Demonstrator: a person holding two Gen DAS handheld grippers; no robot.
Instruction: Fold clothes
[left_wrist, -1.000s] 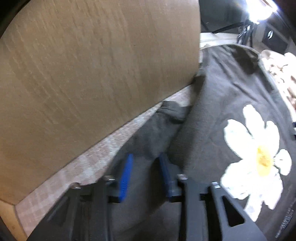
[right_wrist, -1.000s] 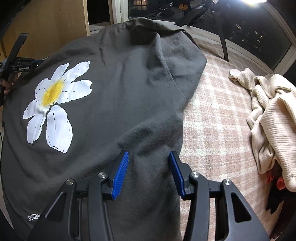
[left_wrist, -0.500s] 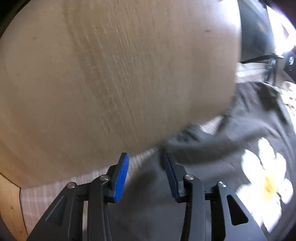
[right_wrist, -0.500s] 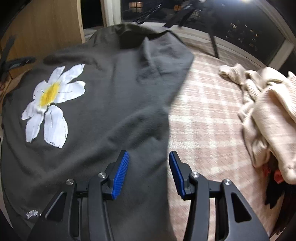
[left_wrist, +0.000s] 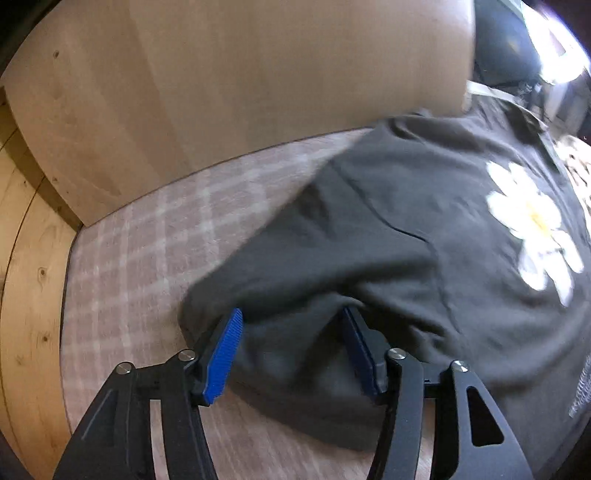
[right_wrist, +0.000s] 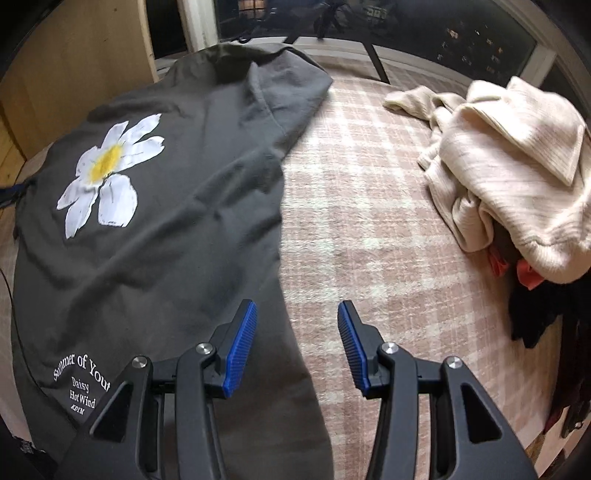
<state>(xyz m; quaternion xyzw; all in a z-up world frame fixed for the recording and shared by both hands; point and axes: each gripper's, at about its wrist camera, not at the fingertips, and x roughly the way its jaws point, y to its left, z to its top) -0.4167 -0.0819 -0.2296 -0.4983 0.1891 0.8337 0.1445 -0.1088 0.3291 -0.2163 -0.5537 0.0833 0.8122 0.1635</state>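
Dark grey sweatshirt (right_wrist: 177, 206) being spread flat on plaid-covered bed (right_wrist: 369, 221). Left gripper (left_wrist: 291, 347) jaws just opening, sleeve cloth lying loose between, unclamped. Right gripper (right_wrist: 297, 343) being held apart, empty, over sweatshirt's edge. Fabric being judged soft, limp, thick: best pinched at sleeve cuff or hem. Cream garment pile (right_wrist: 509, 166) being shown only by right view; wooden headboard (left_wrist: 240, 81) only by left.

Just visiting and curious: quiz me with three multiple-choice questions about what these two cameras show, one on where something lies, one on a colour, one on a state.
1. The heap of cream knitted clothes lies where, in the right wrist view?
A left of the shirt
B right of the shirt
C on the shirt

2. The centre of the flower printed on the dark grey T-shirt is:
A yellow
B red
C blue

3. The right gripper has its fingers:
A clamped on cloth
B apart, holding nothing
C out of view

B: the heap sits right of the shirt.
A: yellow centre, white petals.
B: only the checked bedcover shows between them.
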